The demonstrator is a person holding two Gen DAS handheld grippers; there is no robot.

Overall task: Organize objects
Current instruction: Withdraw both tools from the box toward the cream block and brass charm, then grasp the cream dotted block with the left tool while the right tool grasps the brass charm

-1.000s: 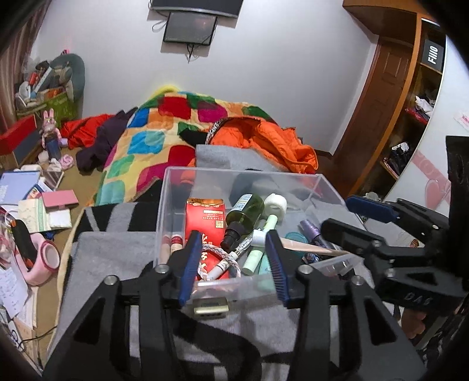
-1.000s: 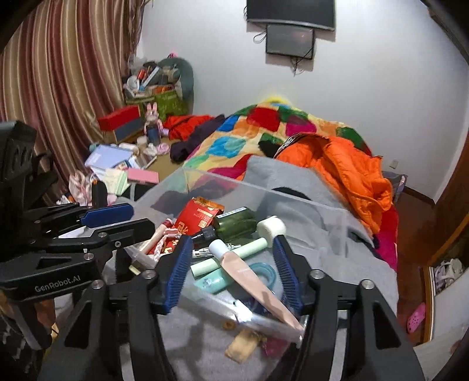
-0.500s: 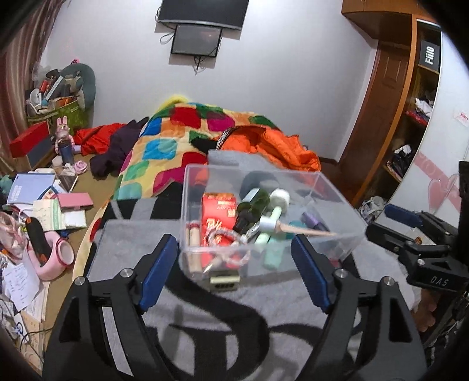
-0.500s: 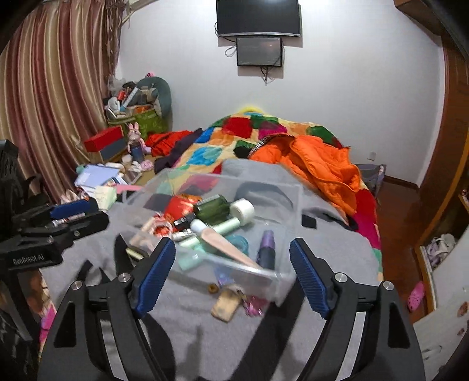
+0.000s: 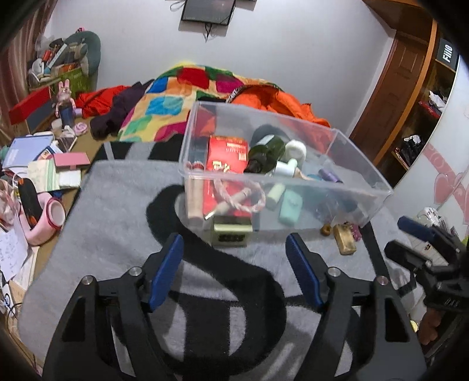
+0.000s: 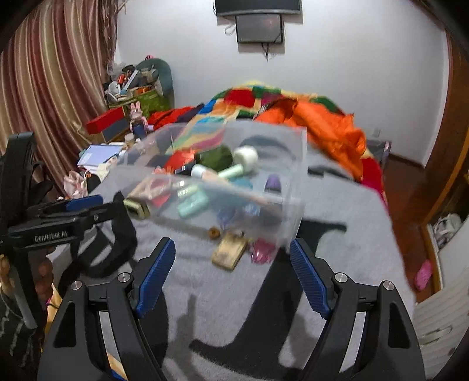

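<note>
Box: I see the clear plastic bin [image 5: 281,175] at twelve o'clock on the grey blanket [image 5: 117,234], crammed with a red packet [image 5: 227,158], green bottle [image 5: 265,152].
Around: small tan block [image 5: 346,239] just outside at two.
Left gripper [image 5: 234,271]: jaws narrowing, nothing between.
Right gripper [image 6: 231,275]: wide, empty.

Premises: a lived-in home bedroom. Evidence: a bed [image 5: 187,96] under a patchwork quilt [image 6: 240,99], striped curtains [image 6: 49,88], a wall-mounted screen [image 6: 259,27], a wooden wardrobe [image 5: 410,88], clothes and clutter across the floor.
</note>
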